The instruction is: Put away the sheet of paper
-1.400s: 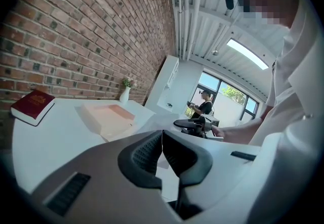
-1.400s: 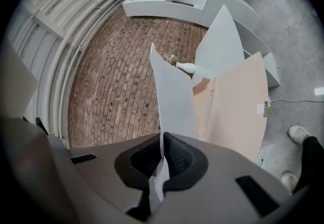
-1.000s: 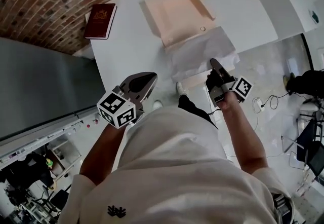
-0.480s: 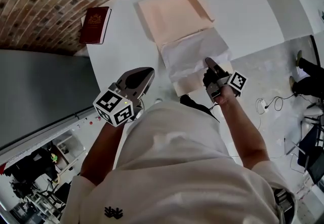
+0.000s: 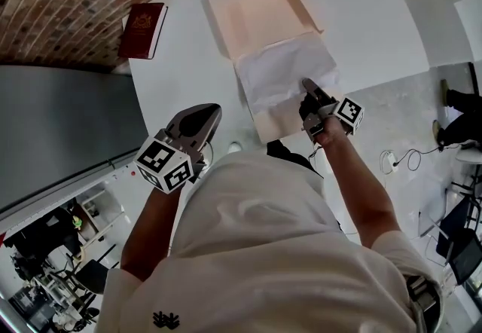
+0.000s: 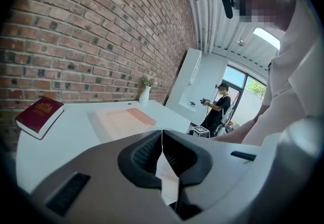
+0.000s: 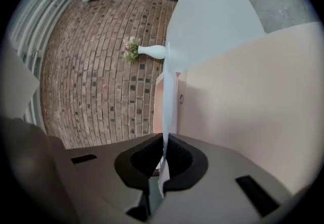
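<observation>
**Right gripper clamped on sheet**

I see the right gripper point(image 5: 306, 84) pinching the near edge of the sheet of paper point(image 5: 282, 69). The sheet is spread over the near half of the open pink folder point(image 5: 256, 16) on the white table point(image 5: 181, 68). The left gripper point(image 5: 215, 108) hangs near left, jaws together and empty. A red book point(image 5: 141, 29) lies far left.

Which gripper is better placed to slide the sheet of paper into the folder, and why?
Right: the right gripper has its fingers shut on the sheet of paper, which lies over the open folder. The left gripper is shut, empty, short of both.
</observation>
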A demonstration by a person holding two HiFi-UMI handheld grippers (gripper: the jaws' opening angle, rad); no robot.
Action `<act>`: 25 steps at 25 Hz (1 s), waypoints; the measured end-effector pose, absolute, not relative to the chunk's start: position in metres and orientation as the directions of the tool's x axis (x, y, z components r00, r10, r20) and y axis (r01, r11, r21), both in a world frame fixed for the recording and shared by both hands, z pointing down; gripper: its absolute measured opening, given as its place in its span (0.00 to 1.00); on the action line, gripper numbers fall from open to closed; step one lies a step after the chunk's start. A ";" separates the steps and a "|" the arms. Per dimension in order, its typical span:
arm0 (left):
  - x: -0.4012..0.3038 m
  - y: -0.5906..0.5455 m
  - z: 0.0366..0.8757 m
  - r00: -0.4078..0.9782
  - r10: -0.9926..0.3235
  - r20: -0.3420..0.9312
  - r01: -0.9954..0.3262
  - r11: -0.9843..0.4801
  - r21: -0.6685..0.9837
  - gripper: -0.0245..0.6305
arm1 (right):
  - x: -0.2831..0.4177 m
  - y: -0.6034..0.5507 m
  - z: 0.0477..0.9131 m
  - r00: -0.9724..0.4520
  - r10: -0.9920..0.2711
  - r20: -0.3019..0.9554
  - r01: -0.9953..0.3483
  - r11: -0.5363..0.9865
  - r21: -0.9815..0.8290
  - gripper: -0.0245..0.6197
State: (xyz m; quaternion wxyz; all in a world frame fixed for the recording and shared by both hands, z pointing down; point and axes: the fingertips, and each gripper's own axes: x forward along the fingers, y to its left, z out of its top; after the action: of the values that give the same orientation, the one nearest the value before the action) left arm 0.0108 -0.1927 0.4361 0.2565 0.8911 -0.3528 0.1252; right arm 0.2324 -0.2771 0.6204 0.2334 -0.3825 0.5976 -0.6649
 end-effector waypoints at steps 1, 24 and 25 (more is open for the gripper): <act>0.011 -0.191 0.436 0.714 -0.570 0.406 -0.699 -0.613 0.368 0.07 | 0.234 -0.279 0.624 -0.593 -0.771 0.233 -0.141 -0.186 -0.972 0.08; -0.013 -0.193 0.440 0.640 -0.632 0.437 -0.768 -0.532 0.356 0.07 | 0.216 -0.361 0.642 -0.567 -0.778 0.271 -0.140 -0.234 -0.962 0.08; -0.014 -0.195 0.440 0.637 -0.635 0.437 -0.771 -0.529 0.355 0.07 | 0.214 -0.365 0.644 -0.567 -0.776 0.276 -0.142 -0.238 -0.961 0.08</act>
State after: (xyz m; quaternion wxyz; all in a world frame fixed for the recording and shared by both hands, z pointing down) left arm -0.0137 -0.1947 0.4398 0.2655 0.8649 -0.4062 0.1279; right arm 0.2144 -0.3648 0.6437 0.2341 -0.4019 0.5712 -0.6764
